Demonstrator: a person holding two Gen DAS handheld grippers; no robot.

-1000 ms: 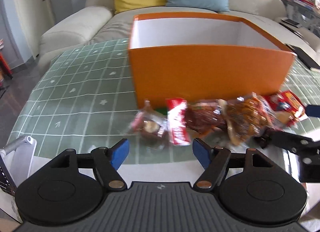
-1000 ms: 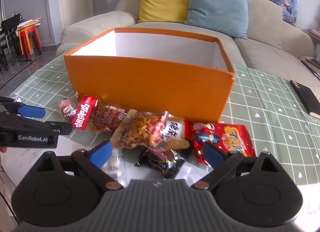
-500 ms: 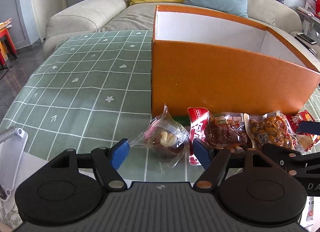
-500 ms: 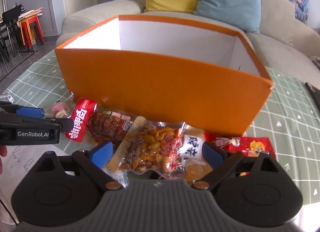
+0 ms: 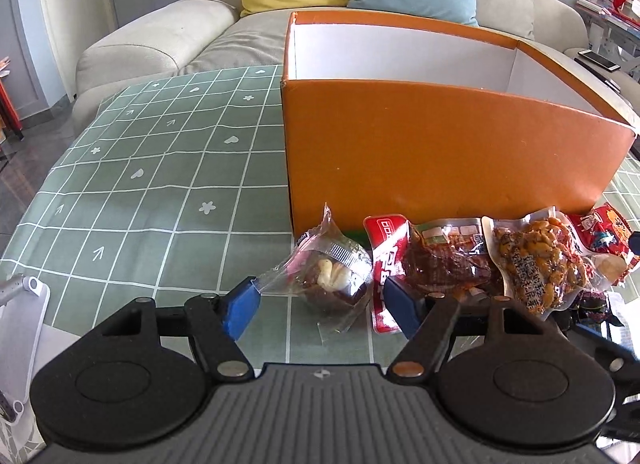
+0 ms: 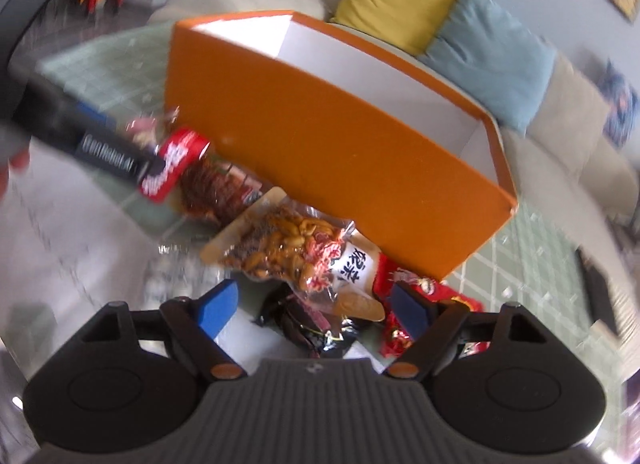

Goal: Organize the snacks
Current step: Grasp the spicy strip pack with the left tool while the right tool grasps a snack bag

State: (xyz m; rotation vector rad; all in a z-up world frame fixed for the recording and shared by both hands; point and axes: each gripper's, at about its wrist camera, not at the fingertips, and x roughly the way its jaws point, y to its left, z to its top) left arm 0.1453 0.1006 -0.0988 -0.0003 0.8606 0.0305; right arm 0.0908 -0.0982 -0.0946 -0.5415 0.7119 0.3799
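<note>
An open orange box [image 5: 440,152] with a white inside stands on the green checked tablecloth. Snack packs lie in a row along its front. My left gripper [image 5: 320,304] is open, its fingers on either side of a clear-wrapped small cake [image 5: 332,276]. Beside it lie a red meat pack [image 5: 432,260], a peanut pack [image 5: 540,260] and a red packet [image 5: 604,232]. My right gripper [image 6: 310,306] is open, tilted, over a dark packet [image 6: 316,328], with the peanut pack [image 6: 288,244] just ahead. The orange box [image 6: 332,144] is behind it.
A beige sofa [image 5: 160,44] with yellow and blue cushions is behind the table. A white stand [image 5: 20,304] sits at the table's near left corner. A dark flat object [image 6: 600,288] lies on the cloth at the right. The left gripper [image 6: 100,144] shows in the right wrist view.
My left gripper has moved forward until its fingers flank the wrapped cake. My right gripper has rolled and swung; its view is now tilted and blurred.
</note>
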